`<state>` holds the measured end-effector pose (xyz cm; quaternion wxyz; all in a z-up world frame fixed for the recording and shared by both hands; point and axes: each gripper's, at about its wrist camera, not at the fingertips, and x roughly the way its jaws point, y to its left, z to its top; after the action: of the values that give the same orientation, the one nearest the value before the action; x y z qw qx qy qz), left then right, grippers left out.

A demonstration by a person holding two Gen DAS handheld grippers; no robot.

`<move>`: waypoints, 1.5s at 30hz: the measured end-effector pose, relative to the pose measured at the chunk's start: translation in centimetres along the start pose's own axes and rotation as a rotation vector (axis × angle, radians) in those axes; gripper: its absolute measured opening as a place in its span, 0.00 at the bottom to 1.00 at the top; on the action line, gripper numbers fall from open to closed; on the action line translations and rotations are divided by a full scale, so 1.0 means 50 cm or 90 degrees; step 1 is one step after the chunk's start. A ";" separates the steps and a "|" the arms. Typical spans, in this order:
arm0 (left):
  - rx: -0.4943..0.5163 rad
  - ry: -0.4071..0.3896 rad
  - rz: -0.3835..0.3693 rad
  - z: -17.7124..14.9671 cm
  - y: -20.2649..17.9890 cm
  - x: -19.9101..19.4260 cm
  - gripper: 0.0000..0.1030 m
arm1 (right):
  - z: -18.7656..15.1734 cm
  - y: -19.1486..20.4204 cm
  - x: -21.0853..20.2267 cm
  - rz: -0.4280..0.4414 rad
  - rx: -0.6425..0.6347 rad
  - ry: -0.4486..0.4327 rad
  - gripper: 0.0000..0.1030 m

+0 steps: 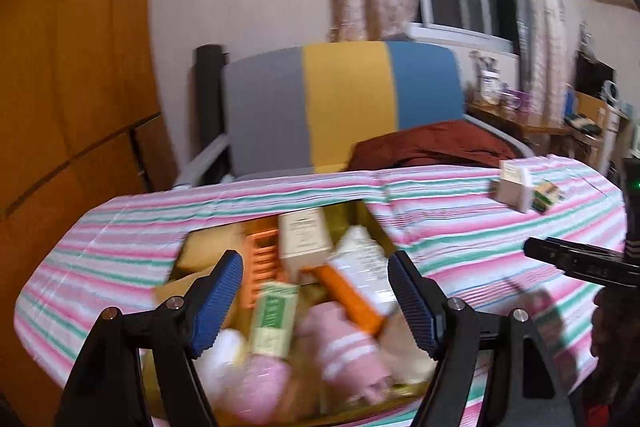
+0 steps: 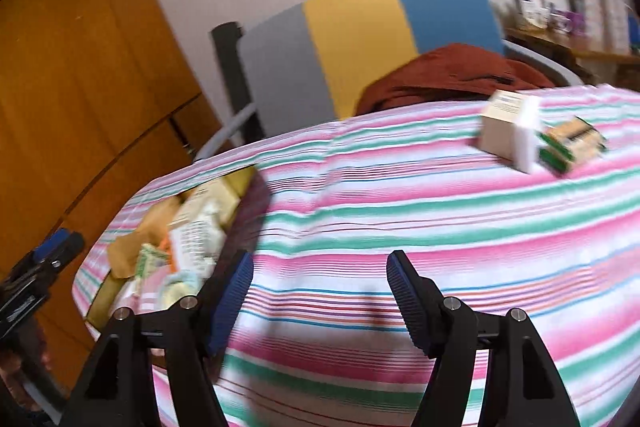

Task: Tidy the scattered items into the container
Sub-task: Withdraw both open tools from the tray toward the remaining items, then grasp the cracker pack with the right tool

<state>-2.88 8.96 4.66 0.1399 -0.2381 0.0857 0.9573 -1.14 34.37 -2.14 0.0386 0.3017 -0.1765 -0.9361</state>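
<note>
**A:** What lies where, from left to right?

**B:** At the left, on a tabletop (image 2: 400, 211) covered in a pink, green and white striped cloth, sits the container (image 1: 368, 217), a shallow yellowish box already crowded. Inside it are an orange slatted piece (image 1: 262, 263), a green-and-cream carton (image 1: 274, 319), a white box (image 1: 304, 241), an orange-edged packet (image 1: 352, 297) and something pink and soft with white bands (image 1: 348, 351). The left gripper (image 1: 316, 297) hovers over this pile with its jaws spread apart and nothing between them.

**A:** And further right?

**B:** The right gripper (image 2: 320, 297) is over bare striped cloth, its jaws also released and empty. Well beyond it, near the far right edge, two items remain outside the container: a pale beige-and-white box (image 2: 508, 129), and touching its right side a smaller green-and-tan pack (image 2: 572, 145) lying flat.

**A:** How would those two handle?

**B:** Both look like thin cardboard cartons, so probably light and fairly stiff, but easy to dent if squeezed hard. The blur hides any printing. The beige box seems best taken across its two broad flat faces. The green pack is low, so the jaws would likely need to come down over its narrow sides, close to the cloth.

**A:** Any slipping risk?

**B:** Smooth card could slide; the ribbed blue pads (image 2: 234, 301) should help.
</note>
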 end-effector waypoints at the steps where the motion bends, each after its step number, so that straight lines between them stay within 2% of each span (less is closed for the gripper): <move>1: 0.011 -0.002 -0.019 0.005 -0.022 0.001 0.74 | -0.001 -0.020 -0.005 -0.011 0.009 -0.002 0.69; 8: 0.084 0.015 -0.174 0.014 -0.197 0.028 0.74 | -0.016 -0.168 -0.038 -0.093 0.092 -0.014 0.69; 13: 0.130 0.054 -0.244 -0.010 -0.314 0.068 0.74 | -0.018 -0.248 -0.055 -0.140 0.128 -0.022 0.70; 16: 0.158 0.080 -0.274 -0.034 -0.372 0.096 0.74 | -0.008 -0.290 -0.059 -0.168 0.137 -0.022 0.74; 21: 0.180 0.106 -0.292 -0.066 -0.411 0.129 0.74 | 0.034 -0.346 -0.061 -0.182 0.165 -0.036 0.74; 27: 0.184 0.126 -0.297 -0.086 -0.422 0.160 0.74 | 0.095 -0.399 -0.029 -0.233 0.179 -0.039 0.75; 36: 0.154 0.167 -0.313 -0.108 -0.412 0.214 0.74 | 0.187 -0.449 0.065 -0.321 0.213 0.001 0.75; 42: 0.138 0.157 -0.331 -0.115 -0.401 0.215 0.74 | 0.229 -0.488 0.109 -0.353 0.311 0.007 0.79; 45: 0.130 0.154 -0.341 -0.118 -0.396 0.215 0.76 | 0.246 -0.495 0.131 -0.376 0.326 0.012 0.79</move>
<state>-3.32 28.79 -7.59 0.3990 -0.3493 0.1320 0.8375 -12.72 60.11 -5.21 -0.3071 0.3478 -0.3096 -0.8300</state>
